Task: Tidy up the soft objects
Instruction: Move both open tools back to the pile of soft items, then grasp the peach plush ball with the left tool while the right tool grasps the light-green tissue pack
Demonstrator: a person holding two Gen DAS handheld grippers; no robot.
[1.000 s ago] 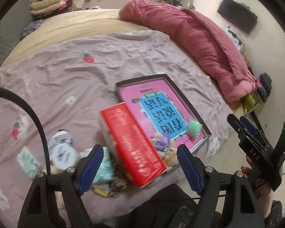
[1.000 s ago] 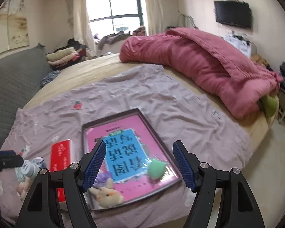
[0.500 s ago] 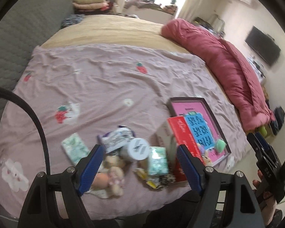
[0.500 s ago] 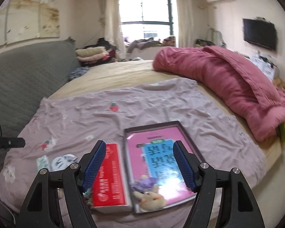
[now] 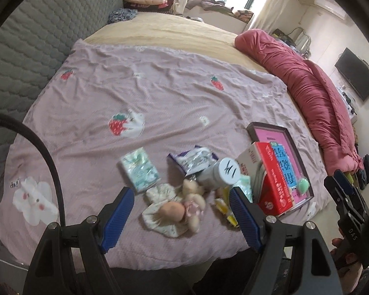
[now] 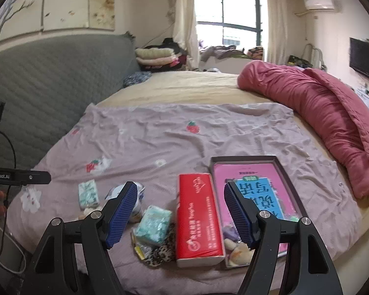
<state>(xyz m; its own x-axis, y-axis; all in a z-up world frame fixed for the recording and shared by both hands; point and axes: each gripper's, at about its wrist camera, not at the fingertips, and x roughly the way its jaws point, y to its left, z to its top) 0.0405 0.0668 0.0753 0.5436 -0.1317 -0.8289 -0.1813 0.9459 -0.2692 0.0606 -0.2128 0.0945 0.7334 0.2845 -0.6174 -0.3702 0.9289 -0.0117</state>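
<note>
both tongs hang wide open and empty; left tongs point(image 5: 182, 211) frame the plush doll point(image 5: 174, 209) on the bed point(image 5: 160, 93), right tongs point(image 6: 180, 215) above the tissue pack point(image 6: 153, 226).

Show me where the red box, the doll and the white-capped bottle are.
red box point(image 6: 198, 215): right wrist view, middle of its red top face.
doll point(image 5: 172, 210): left wrist view, on its round head.
white-capped bottle point(image 5: 230, 170): left wrist view, centre of the white cap.
</note>
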